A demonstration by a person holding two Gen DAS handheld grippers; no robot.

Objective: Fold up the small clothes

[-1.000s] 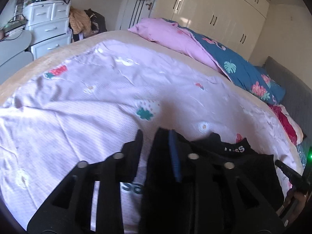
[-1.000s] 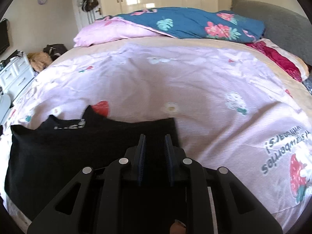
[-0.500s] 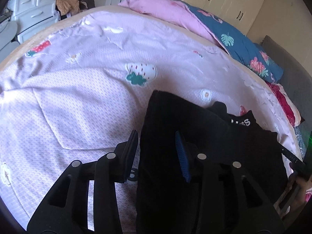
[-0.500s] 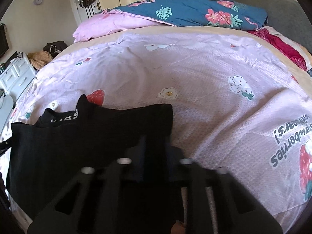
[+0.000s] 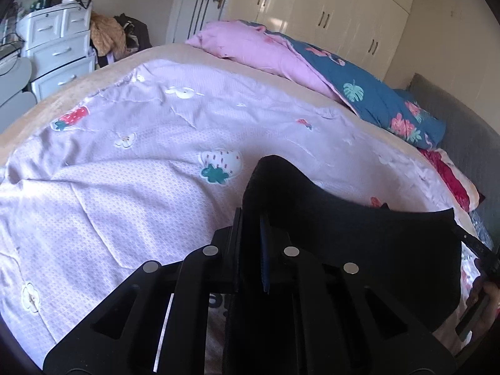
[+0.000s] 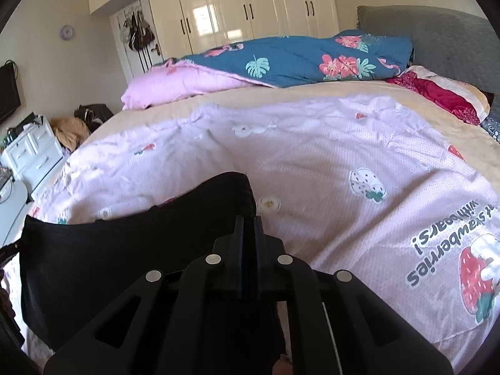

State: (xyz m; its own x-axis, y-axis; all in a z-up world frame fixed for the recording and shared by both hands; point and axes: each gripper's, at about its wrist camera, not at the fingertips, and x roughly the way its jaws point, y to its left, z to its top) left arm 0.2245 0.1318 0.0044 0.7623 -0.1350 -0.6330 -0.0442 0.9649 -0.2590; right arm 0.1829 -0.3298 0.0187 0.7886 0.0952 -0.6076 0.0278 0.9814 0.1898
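Note:
A small black garment (image 5: 359, 237) hangs stretched between my two grippers, lifted above the bed. My left gripper (image 5: 251, 218) is shut on its left corner, which sticks up past the fingers. My right gripper (image 6: 248, 222) is shut on the opposite corner of the garment (image 6: 125, 256). The cloth sags in a curve between the two. In the left wrist view the right gripper (image 5: 478, 250) shows at the far right edge. The garment's lower part is hidden behind the gripper bodies.
The bed is covered by a lilac strawberry-print sheet (image 5: 150, 162) (image 6: 343, 162). A pink and blue floral duvet (image 6: 281, 62) lies rolled at the far side. White drawers (image 5: 53, 50) stand left of the bed, and a grey headboard (image 6: 437, 43) is at right.
Both grippers have risen, lifting the black garment off the sheet. The left gripper, open half a second ago, has shut on the cloth. The garment's white-lettered neckline no longer shows.

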